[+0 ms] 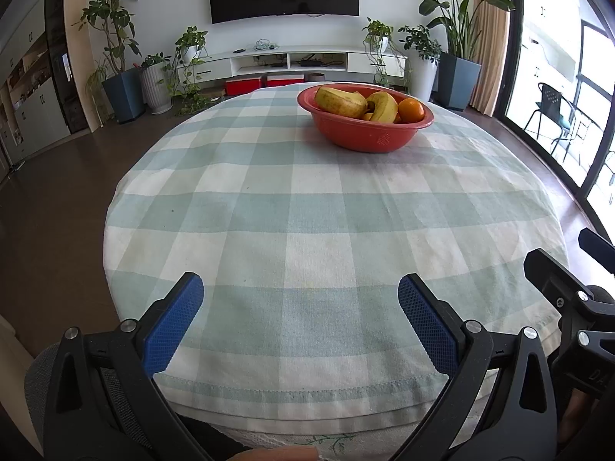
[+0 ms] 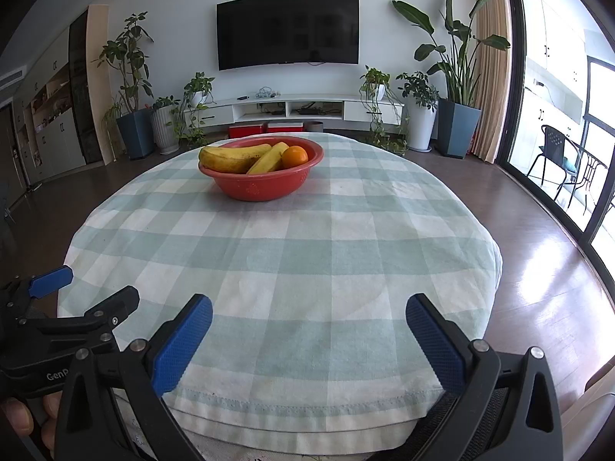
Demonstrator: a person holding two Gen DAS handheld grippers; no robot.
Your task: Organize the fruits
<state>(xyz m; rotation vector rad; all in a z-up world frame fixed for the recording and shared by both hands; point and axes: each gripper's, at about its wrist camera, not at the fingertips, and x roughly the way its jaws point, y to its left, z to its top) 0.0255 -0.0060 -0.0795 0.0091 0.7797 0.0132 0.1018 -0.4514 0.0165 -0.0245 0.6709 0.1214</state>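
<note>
A red bowl point(image 1: 365, 130) point(image 2: 261, 186) stands on the far part of the round table, which is covered by a green-and-white checked cloth point(image 1: 307, 211) point(image 2: 288, 261). In the bowl lie yellow bananas point(image 1: 340, 101) point(image 2: 230, 157) and an orange point(image 1: 410, 110) point(image 2: 295, 155). My left gripper point(image 1: 300, 290) hovers open over the near edge of the table, nothing between its blue pads. My right gripper point(image 2: 309, 309) is open too, at the near edge, well short of the bowl. The right gripper's body point(image 1: 569, 299) shows at the right of the left wrist view, and the left gripper point(image 2: 82, 288) shows at the left of the right wrist view.
Beyond the table are a wall TV point(image 2: 288, 30), a white low cabinet point(image 2: 296, 109), red boxes point(image 2: 265, 128) on the floor and several potted plants point(image 2: 132, 115). A glass door and a black chair point(image 2: 557, 153) are at the right. Dark floor surrounds the table.
</note>
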